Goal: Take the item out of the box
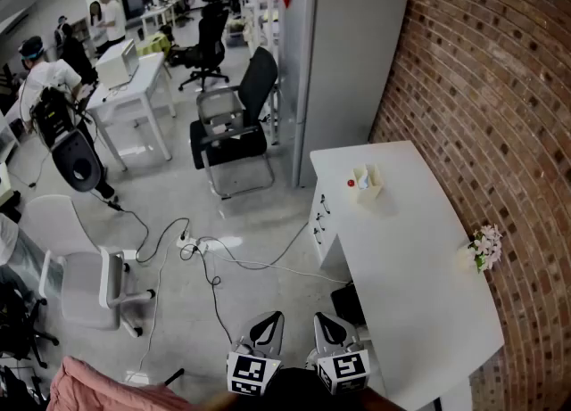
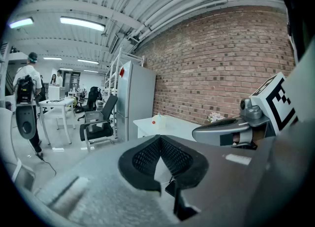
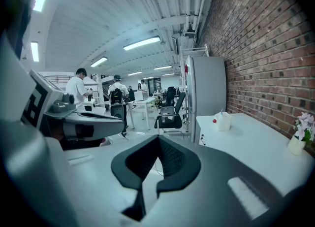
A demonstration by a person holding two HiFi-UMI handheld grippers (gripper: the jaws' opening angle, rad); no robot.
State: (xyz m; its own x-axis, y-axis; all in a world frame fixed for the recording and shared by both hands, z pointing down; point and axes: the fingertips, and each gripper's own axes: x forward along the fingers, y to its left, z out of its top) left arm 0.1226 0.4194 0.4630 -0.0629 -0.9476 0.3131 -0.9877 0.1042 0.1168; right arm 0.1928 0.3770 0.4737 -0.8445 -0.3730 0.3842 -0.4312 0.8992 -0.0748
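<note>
Two grippers: left gripper [image 1: 268, 320] and right gripper [image 1: 326, 320] sit side by side at 6 o'clock, fingers pressed together, holding nothing.
Box: small white box [image 1: 368, 184] on the white table [image 1: 419, 284], at 1 o'clock from the grippers, well apart.
Inside: pale thing [image 3: 221, 114]; the right gripper view shows it poking up, the head view only a pale spot.
Red round thing [image 1: 351, 183]: just beside the box, at its 9 o'clock side.
Flowers [image 1: 486, 245]: near the brick wall [image 1: 464, 61], at 3 o'clock.
Black chair [image 1: 234, 128]: on the floor, at 11 o'clock.

The white desk [image 1: 419, 249] ahead of me runs along the brick wall [image 1: 500, 88]. Near its far end, close to the left edge, stands a small white box [image 1: 368, 184], with a red thing [image 1: 351, 183] just beside it. A little pot of flowers [image 1: 484, 247] sits at the right edge.
</note>
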